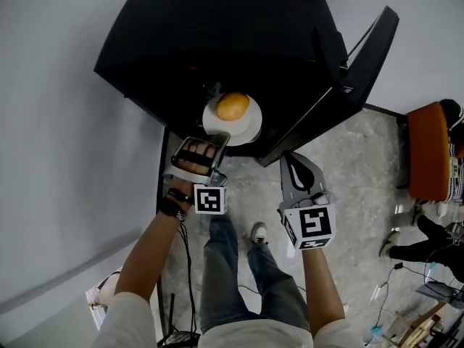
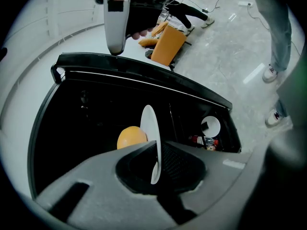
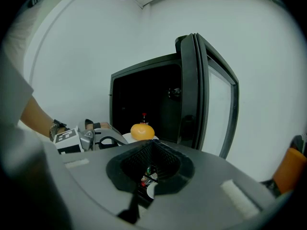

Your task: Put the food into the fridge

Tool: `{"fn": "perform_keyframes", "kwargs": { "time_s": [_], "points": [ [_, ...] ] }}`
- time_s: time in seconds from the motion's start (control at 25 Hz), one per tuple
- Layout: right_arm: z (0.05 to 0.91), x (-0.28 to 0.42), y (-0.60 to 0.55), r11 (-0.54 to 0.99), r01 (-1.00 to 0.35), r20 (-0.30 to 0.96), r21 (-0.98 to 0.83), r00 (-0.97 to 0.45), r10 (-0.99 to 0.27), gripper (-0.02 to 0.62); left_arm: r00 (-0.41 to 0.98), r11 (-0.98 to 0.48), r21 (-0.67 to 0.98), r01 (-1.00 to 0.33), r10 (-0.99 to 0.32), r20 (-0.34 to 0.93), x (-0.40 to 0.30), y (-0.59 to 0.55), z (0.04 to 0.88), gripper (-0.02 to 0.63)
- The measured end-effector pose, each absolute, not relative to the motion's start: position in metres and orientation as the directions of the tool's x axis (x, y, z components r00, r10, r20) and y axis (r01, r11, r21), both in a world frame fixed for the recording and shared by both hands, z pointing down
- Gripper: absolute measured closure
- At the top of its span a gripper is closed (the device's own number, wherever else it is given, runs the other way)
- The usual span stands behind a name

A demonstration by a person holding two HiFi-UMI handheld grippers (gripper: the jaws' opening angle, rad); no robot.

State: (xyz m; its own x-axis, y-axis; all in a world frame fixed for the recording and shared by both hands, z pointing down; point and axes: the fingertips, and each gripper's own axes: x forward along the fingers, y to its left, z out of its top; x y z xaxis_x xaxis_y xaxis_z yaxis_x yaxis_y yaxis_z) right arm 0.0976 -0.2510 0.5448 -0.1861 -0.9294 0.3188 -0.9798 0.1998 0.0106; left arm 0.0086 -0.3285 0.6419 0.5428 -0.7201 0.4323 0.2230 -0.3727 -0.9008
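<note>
A round orange-yellow piece of food point(image 1: 233, 106) rests on a white plate point(image 1: 246, 127) at the mouth of the open black fridge point(image 1: 217, 35). My left gripper point(image 1: 220, 136) is shut on the plate's near rim. In the left gripper view the plate point(image 2: 149, 126) runs edge-on between the jaws, with the food point(image 2: 130, 137) on its left. My right gripper point(image 1: 288, 162) hangs beside the lower edge of the open fridge door point(image 1: 341, 85), jaws together and holding nothing. The right gripper view shows the food point(image 3: 142, 131) and the door point(image 3: 201, 95) ahead.
The door shelf holds a white cup point(image 2: 210, 126) and small red items point(image 2: 204, 141). An orange chair point(image 1: 428, 151) and a seated person point(image 1: 428, 241) are at the right on the grey floor. Cables lie near my feet point(image 1: 259, 232). A white wall runs along the left.
</note>
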Motion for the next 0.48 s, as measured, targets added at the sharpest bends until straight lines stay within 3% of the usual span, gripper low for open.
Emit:
{"fn": "perform_keyframes", "kwargs": {
  "time_s": [0.48],
  "points": [
    [0.558, 0.11, -0.255, 0.133, -0.991, 0.334, -0.005, -0.127, -0.934, 0.589, 0.542, -0.387, -0.883, 0.266, -0.697, 0.469, 0.026, -0.345, 0.685, 0.584]
  ]
}}
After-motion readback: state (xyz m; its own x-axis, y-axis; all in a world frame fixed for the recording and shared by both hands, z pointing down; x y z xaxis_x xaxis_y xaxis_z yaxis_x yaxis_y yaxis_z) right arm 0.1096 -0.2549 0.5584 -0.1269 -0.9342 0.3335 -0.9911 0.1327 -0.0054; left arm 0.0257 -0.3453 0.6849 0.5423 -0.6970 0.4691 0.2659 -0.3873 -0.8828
